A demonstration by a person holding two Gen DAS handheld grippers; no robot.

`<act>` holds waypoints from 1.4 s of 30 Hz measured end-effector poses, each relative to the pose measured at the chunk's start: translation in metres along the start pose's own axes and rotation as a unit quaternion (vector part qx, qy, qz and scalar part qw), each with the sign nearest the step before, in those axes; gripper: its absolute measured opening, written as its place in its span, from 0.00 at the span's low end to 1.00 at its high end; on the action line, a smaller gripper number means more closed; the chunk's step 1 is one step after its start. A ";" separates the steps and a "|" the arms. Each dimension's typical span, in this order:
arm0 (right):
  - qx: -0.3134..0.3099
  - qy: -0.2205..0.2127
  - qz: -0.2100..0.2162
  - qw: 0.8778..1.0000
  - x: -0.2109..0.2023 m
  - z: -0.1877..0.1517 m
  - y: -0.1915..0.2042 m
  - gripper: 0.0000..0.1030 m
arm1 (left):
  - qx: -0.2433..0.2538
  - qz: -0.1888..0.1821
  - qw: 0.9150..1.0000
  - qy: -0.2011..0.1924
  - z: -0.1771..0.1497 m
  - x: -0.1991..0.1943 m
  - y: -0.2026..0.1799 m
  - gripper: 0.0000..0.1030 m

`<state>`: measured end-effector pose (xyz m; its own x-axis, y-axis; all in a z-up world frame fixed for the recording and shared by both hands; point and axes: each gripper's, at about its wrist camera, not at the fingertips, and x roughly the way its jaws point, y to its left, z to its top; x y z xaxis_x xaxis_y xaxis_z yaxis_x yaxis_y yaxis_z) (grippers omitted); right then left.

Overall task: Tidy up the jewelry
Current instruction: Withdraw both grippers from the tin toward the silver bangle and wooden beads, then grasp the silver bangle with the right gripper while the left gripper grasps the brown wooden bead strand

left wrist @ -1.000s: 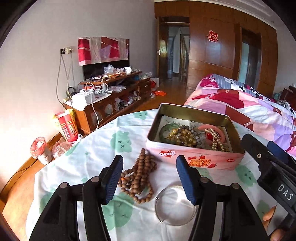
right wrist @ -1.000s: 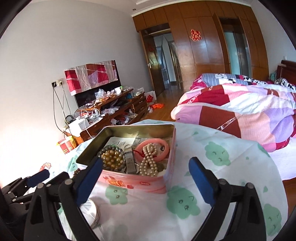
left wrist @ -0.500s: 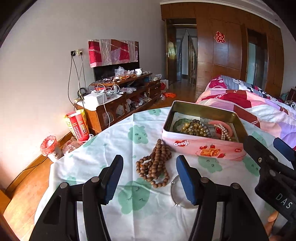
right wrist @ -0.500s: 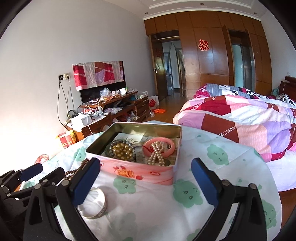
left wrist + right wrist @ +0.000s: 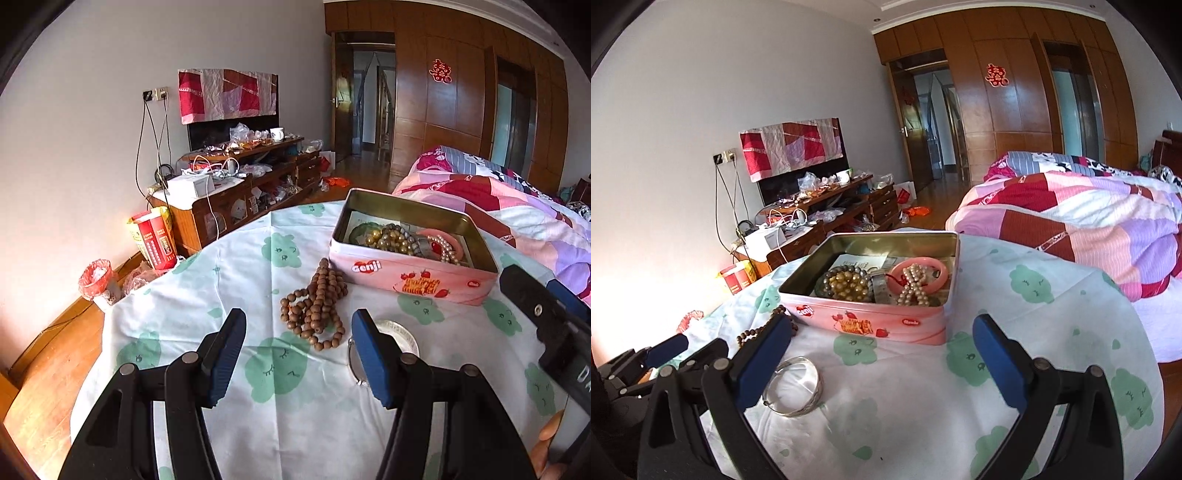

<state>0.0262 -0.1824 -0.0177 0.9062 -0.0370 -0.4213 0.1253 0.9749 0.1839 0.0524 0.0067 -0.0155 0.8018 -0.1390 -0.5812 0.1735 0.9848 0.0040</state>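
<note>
A pink open tin (image 5: 413, 275) (image 5: 871, 321) sits on the cloth-covered table and holds gold-grey beads (image 5: 847, 284), a pearl string (image 5: 914, 284) and a pink bangle (image 5: 938, 267). A brown wooden bead necklace (image 5: 314, 306) (image 5: 757, 332) lies on the cloth by the tin's left side. A silver bangle (image 5: 794, 386) (image 5: 404, 336) lies in front of it, partly behind my left gripper's right finger. My left gripper (image 5: 297, 354) is open and empty, short of the beads. My right gripper (image 5: 882, 362) is open and empty, in front of the tin.
The round table wears a white cloth with green prints (image 5: 1015, 369). A bed with a patchwork quilt (image 5: 1089, 236) stands to the right. A cluttered wooden TV cabinet (image 5: 240, 195) is along the left wall, with a red bag (image 5: 155, 240) on the floor.
Both grippers have pulled back from the table and risen a little. The tin, beads and bangle look smaller and farther away. Both stay open and empty.
</note>
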 end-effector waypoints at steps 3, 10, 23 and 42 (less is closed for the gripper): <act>0.008 0.004 0.004 1.000 0.000 0.000 -0.002 0.98 | -0.012 -0.003 1.000 0.012 -0.002 0.000 0.011 0.58; 0.005 0.036 0.021 0.999 0.006 -0.003 0.001 0.98 | -0.009 0.056 0.998 0.012 -0.002 -0.001 0.041 0.58; -0.091 0.155 0.101 0.979 0.037 -0.020 0.051 0.89 | -0.054 0.035 0.997 0.030 -0.004 0.004 0.061 0.58; -0.181 0.234 0.077 0.952 0.076 -0.041 0.087 0.67 | -0.080 0.025 0.995 0.049 -0.004 0.009 0.071 0.58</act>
<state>0.0896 -0.0913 -0.0697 0.6125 0.1327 -0.7793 -0.2193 0.9756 -0.0062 0.0697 0.0763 -0.0242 0.7458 -0.0862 -0.6605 0.0352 0.9953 -0.0902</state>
